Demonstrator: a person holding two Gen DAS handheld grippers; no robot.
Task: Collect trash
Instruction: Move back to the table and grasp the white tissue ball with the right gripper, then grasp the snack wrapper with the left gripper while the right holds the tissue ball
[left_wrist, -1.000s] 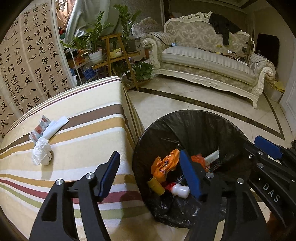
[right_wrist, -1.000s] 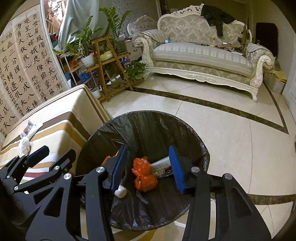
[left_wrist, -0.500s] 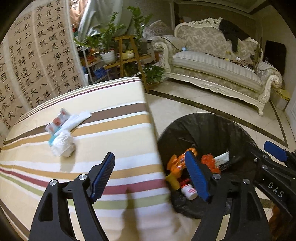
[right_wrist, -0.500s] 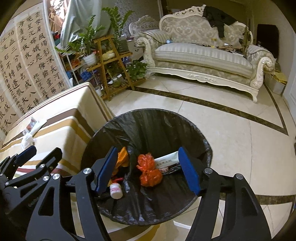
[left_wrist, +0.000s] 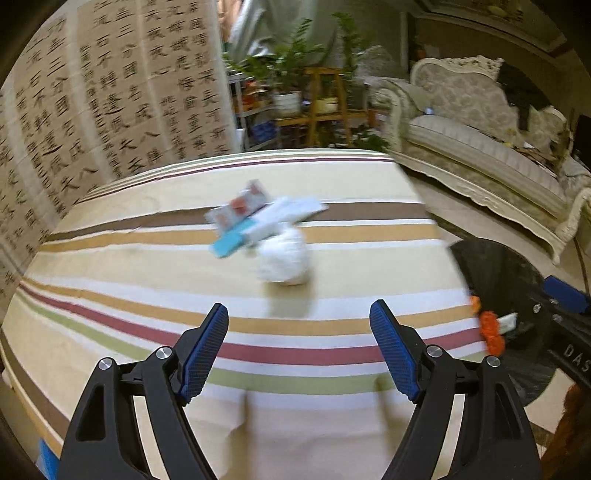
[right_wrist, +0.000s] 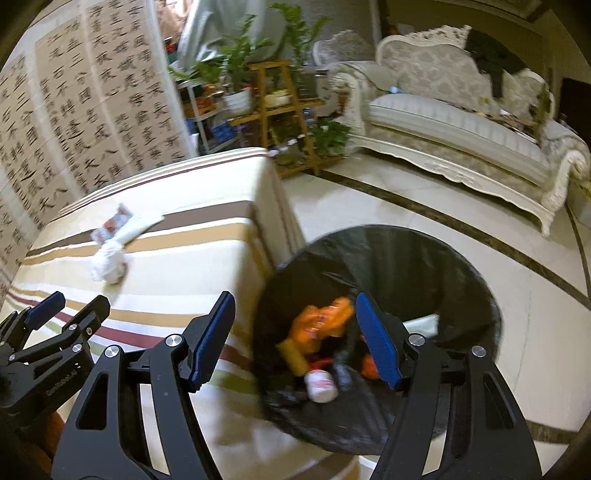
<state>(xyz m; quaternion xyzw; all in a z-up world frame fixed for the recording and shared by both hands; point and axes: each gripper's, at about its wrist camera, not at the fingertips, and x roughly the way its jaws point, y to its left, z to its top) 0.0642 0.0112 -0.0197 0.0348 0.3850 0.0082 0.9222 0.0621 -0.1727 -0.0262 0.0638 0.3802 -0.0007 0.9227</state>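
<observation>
A crumpled white tissue (left_wrist: 283, 258) lies on the striped tablecloth (left_wrist: 147, 280), beside a white and blue wrapper (left_wrist: 266, 225) and a small red and white packet (left_wrist: 240, 205). My left gripper (left_wrist: 299, 347) is open and empty above the cloth, short of the tissue. My right gripper (right_wrist: 295, 343) is open and empty over the near left rim of the black-lined bin (right_wrist: 461, 273), which holds orange wrappers (right_wrist: 321, 321) and a small white bottle (right_wrist: 320, 384). The tissue (right_wrist: 108, 263) and left gripper (right_wrist: 68, 312) also show in the right wrist view.
The bin (left_wrist: 506, 280) stands on the tiled floor right of the table. A cream sofa (right_wrist: 454, 122) is at the back right, a wooden plant stand (right_wrist: 273, 96) behind the table, and a calligraphy screen (left_wrist: 92, 92) at the left.
Both grippers swung left. The left gripper moved from over the bin to over the table, facing the tissue. The right gripper shifted toward the bin's left rim and opened wider.
</observation>
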